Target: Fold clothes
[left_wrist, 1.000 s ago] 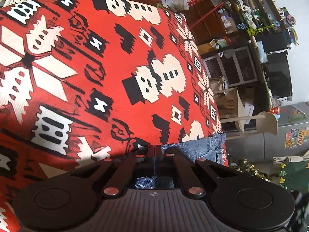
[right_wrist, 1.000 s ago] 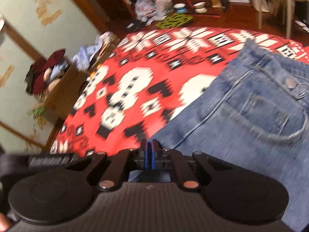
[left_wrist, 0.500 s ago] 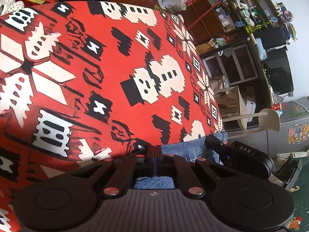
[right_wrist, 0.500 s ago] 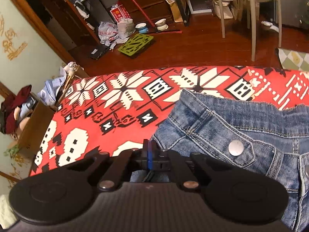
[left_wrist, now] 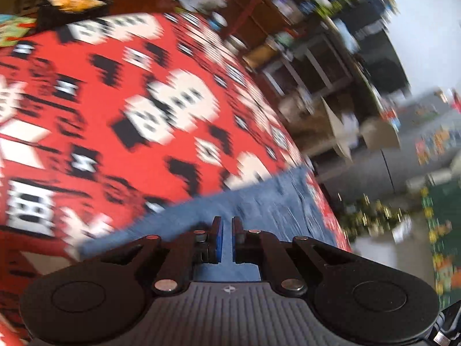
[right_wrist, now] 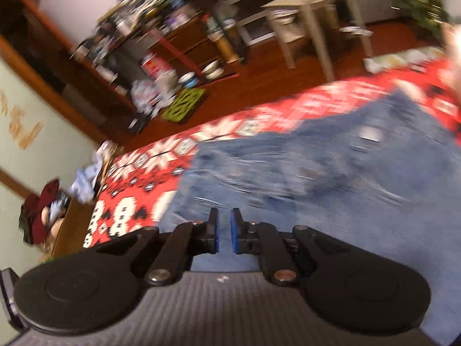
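Both views are pretty motion-blurred, so take the fine detail with a grain of salt.

Left gripper: fingers are parted by a narrow gap, blue pads facing each other, and nothing sits between them as far as I can see. The jeans lie spread on the red blanket, just past and under the fingertips, with the denim edge running off to the left of the fingers. My guess is the slight opening is there because the cloth isn't being carried, so the jeans just rest flat on the blanket by their own weight.

Right gripper: same deal, fingers a little apart, with no cloth visible in the gap. The jeans fill the view ahead and to the right of the fingers, with the blanket showing to the left of the denim. Something pale and metallic on the denim could be a button, too smeared to call.

Whether the jeans are already doubled over or a single layer, I can't tell from this.
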The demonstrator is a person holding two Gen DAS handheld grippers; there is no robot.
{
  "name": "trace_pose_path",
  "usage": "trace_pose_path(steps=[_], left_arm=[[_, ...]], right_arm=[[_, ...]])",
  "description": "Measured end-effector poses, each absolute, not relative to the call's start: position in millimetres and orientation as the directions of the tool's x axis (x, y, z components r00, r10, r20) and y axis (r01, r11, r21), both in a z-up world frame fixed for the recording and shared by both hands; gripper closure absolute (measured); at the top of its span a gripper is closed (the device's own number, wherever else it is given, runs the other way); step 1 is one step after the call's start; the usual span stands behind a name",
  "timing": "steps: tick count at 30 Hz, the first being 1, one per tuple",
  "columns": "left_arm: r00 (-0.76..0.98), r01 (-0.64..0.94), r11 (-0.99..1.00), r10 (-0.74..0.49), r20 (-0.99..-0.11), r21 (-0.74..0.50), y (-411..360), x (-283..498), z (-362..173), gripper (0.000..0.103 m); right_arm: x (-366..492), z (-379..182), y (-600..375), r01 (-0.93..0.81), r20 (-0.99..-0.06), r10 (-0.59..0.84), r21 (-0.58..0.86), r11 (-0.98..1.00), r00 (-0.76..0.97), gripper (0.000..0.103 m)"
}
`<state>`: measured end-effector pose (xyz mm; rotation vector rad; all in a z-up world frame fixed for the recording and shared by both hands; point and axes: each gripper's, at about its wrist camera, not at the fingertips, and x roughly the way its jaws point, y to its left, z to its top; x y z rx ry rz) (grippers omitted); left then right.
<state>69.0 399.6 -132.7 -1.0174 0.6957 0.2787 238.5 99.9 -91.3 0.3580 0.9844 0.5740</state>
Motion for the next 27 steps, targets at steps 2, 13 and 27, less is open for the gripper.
trace_pose_path(steps=[2,13,27], left_arm=[[0.757,-0.465,0.557,-0.153,-0.635,-0.688,386.3,76.8,-131.7,0.099],[0.757,-0.235,0.697,-0.306,-0.578,-0.678,324.7,93.0,-128.6,0.099],[0.726,-0.190,0.813,-0.260,-0.636,-0.550,293.8,102.6,-139.4,0.099]], right_arm=[[227.8,-91.5,68.2,-0.255,-0.687,0.567,0.510,0.821,0.455,0.093],[183.4,-98.6,-80.2,-0.073,-0.736,0.345,0.376,0.924,0.582,0.092],[207.2,-158.3,-161.7,0.163,-0.778,0.296,0.450,0.878,0.554,0.102]])
